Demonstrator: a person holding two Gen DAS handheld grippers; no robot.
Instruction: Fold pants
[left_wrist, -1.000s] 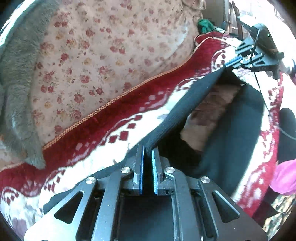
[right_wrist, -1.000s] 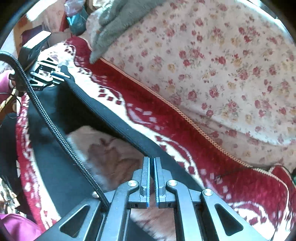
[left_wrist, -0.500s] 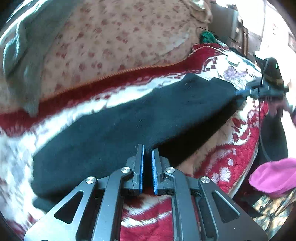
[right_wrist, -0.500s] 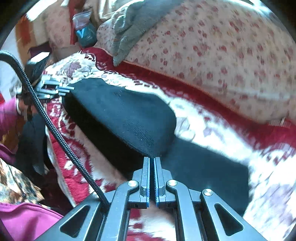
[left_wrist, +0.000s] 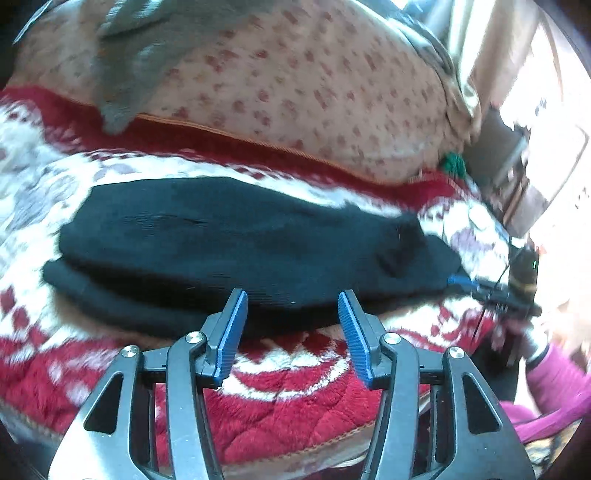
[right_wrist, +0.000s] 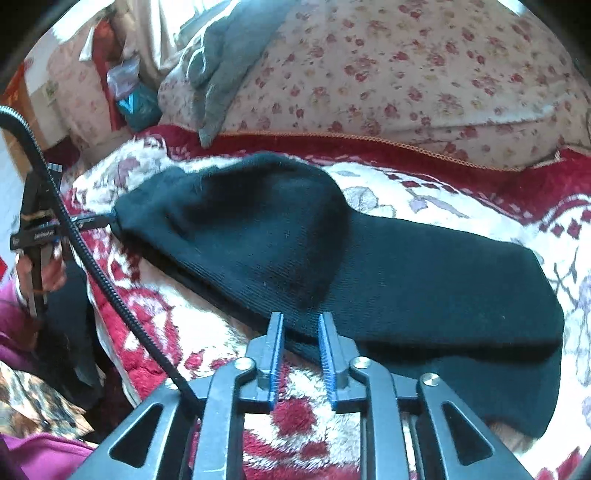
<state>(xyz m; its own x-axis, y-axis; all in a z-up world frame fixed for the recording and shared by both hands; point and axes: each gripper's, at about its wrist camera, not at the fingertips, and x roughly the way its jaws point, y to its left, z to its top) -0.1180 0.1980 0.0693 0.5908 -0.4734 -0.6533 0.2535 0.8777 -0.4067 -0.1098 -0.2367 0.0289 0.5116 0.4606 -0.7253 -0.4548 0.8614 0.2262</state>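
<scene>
The black knit pants (left_wrist: 236, 243) lie folded over themselves on the red and white blanket (left_wrist: 295, 410). My left gripper (left_wrist: 291, 306) is open, its blue pads at the pants' near edge, holding nothing. My right gripper (right_wrist: 300, 325) is open, its jaws a narrow gap apart, just in front of the pants (right_wrist: 369, 266). The right gripper also shows in the left wrist view (left_wrist: 476, 286), touching the fold's end. The left gripper also shows in the right wrist view (right_wrist: 92, 221), at the fold's left end.
A floral quilt (right_wrist: 424, 74) with a grey fleece (right_wrist: 221, 66) on it is heaped behind the pants. A black cable (right_wrist: 99, 266) runs across the right wrist view. A pink sleeve (left_wrist: 550, 384) is at the blanket's right edge.
Both grippers carried the lifted pants edge over and laid it down, folding the pants. Both then opened and let go of the cloth.
</scene>
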